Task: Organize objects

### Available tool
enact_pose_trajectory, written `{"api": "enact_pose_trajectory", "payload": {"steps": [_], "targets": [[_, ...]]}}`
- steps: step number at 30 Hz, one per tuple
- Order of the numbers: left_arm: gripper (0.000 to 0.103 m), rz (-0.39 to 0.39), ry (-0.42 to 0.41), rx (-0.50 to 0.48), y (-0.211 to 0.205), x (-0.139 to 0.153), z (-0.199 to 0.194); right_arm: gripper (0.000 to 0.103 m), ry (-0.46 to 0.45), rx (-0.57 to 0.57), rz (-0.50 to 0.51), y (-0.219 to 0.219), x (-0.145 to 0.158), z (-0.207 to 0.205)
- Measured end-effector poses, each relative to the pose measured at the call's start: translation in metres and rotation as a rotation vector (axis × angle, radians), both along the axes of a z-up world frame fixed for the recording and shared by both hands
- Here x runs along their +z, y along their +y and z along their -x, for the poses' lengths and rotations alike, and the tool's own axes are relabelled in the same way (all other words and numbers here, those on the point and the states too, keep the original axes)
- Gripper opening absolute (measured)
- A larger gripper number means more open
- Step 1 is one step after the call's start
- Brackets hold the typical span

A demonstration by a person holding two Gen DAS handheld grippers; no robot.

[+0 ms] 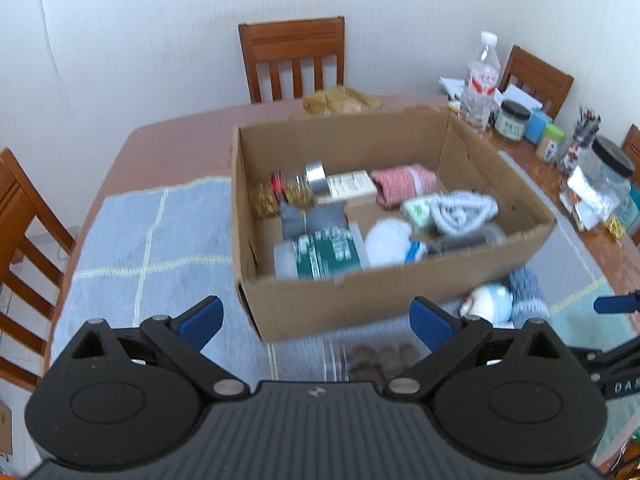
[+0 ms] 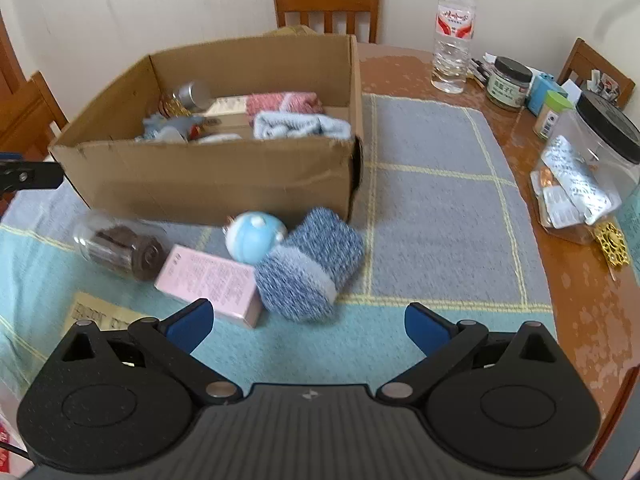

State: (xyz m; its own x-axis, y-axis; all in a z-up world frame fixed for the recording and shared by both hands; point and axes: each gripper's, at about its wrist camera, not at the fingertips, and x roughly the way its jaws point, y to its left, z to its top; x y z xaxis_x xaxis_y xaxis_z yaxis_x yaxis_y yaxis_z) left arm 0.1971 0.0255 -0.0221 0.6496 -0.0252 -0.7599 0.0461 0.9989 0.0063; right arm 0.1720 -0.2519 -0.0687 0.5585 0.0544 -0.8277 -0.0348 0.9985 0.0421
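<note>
An open cardboard box (image 1: pixel 360 304) (image 2: pixel 208 176) stands on a blue checked cloth (image 1: pixel 152 240) (image 2: pixel 432 216) and holds rolled socks, small jars, a green packet and small cartons. In front of the box lie a rolled blue knit sock (image 2: pixel 310 264) (image 1: pixel 528 292), a pale blue round toy (image 2: pixel 254 236) (image 1: pixel 490 300), a pink carton (image 2: pixel 210 284) and a clear jar with brown contents (image 2: pixel 120 250) (image 1: pixel 376 360) on its side. My left gripper (image 1: pixel 316 322) hovers open before the box. My right gripper (image 2: pixel 306 326) is open just short of the blue sock, holding nothing.
Along the table's right edge stand a water bottle (image 2: pixel 454 28), a dark-lidded jar (image 2: pixel 508 84), a green-lidded container (image 2: pixel 554 114) and a large clear jar (image 2: pixel 596 160) with packets. Wooden chairs (image 1: pixel 294 60) ring the table. A printed paper (image 2: pixel 100 316) lies near the front.
</note>
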Motion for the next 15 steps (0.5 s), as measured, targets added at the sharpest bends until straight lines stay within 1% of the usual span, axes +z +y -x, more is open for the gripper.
{"api": "enact_pose_trajectory", "payload": {"steps": [2,11,15], "targets": [[0.099,0.002,0.009,0.006,-0.001,-0.006,0.005,0.103,0.013,-0.015,0.014,0.0,-0.004,0.001],[0.099,0.028,0.064,-0.011,-0.006,-0.037,0.021,0.103,0.061,-0.103,0.01,0.0,-0.019,0.006],[0.099,0.063,0.099,-0.002,-0.007,-0.049,0.027,0.103,0.062,-0.1,0.005,0.0,-0.02,0.004]]}}
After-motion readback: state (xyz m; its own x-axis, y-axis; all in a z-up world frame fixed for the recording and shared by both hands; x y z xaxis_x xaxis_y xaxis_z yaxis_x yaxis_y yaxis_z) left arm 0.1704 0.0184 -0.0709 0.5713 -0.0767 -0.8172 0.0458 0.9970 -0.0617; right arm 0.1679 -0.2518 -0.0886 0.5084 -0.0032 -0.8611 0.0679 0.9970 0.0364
